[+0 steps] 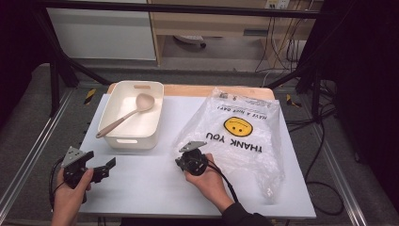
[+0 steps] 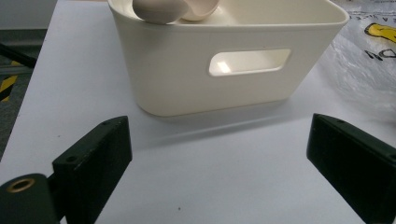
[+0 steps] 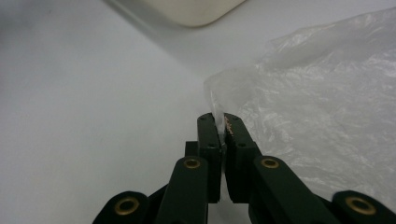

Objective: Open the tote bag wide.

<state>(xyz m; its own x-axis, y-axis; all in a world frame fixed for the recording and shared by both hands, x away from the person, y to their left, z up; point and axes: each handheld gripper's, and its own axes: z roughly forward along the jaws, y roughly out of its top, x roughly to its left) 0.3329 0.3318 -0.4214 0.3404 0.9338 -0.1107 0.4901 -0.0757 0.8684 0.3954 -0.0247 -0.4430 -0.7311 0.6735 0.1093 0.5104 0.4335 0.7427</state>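
A clear plastic bag [image 1: 240,136] with a yellow smiley face and "THANK YOU" print lies on the right half of the white table [image 1: 141,183]. My right gripper [image 1: 181,160] sits at the bag's near left edge, and in the right gripper view its jaws are shut on a thin fold of the bag [image 3: 299,116], my right gripper [image 3: 219,122] pinching the film between its tips. A cream plastic bin [image 1: 134,115] stands at the back left with a beige ladle [image 1: 127,115] resting inside. My left gripper [image 1: 110,165] hovers open at the front left, facing the bin [image 2: 224,60].
The ladle's bowl [image 2: 173,8] pokes over the bin's rim in the left gripper view. A wooden board edge [image 1: 188,89] runs behind the table. Black frame bars and cables surround the table on the floor.
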